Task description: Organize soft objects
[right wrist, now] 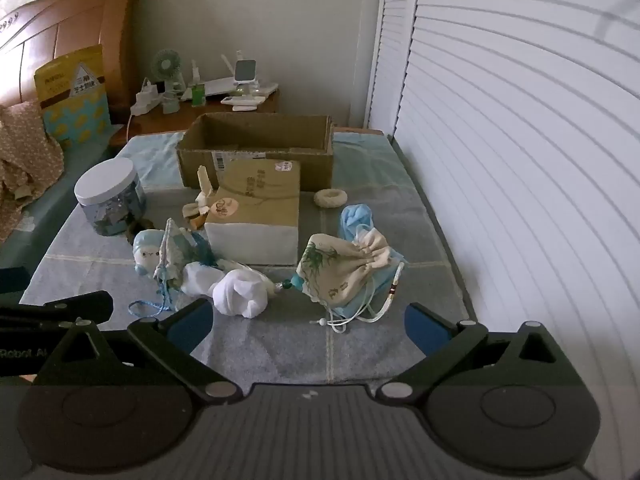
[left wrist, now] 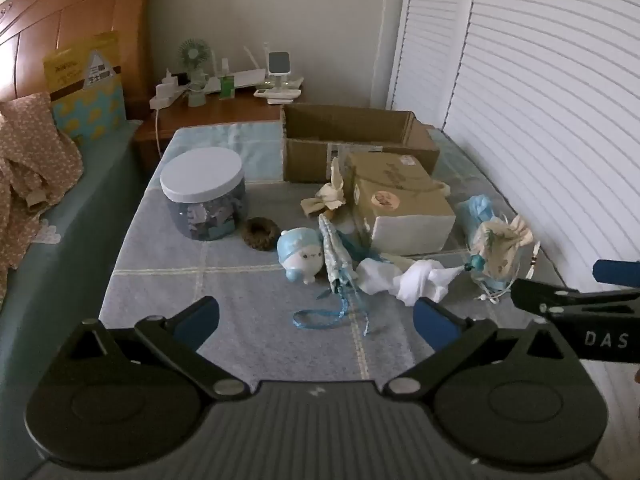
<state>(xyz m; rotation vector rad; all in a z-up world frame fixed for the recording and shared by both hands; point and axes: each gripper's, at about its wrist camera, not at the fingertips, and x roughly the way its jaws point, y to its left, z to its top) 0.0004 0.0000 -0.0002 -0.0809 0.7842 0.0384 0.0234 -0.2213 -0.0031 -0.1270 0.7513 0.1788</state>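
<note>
Soft things lie in a row on the blue checked cloth [left wrist: 248, 280]: a blue-capped plush toy [left wrist: 300, 256], a patterned pouch with a blue cord [left wrist: 338, 264], white socks [left wrist: 404, 280], a cream drawstring bag [right wrist: 344, 268] on a blue face mask [right wrist: 356, 216]. An open cardboard box [right wrist: 256, 152] stands behind. My left gripper [left wrist: 316, 322] is open and empty, in front of the cord. My right gripper [right wrist: 308, 322] is open and empty, in front of the socks [right wrist: 240, 292] and the bag. The right gripper's finger also shows in the left wrist view [left wrist: 616, 272].
A closed carton [right wrist: 256, 208] sits mid-table with a cream bow [right wrist: 200, 200] beside it. A white-lidded jar [left wrist: 206, 196], a brown ring [left wrist: 260, 232] and a pale ring [right wrist: 330, 198] are there too. White louvred doors [right wrist: 520, 160] run along the right. A cluttered nightstand [left wrist: 224, 100] stands behind.
</note>
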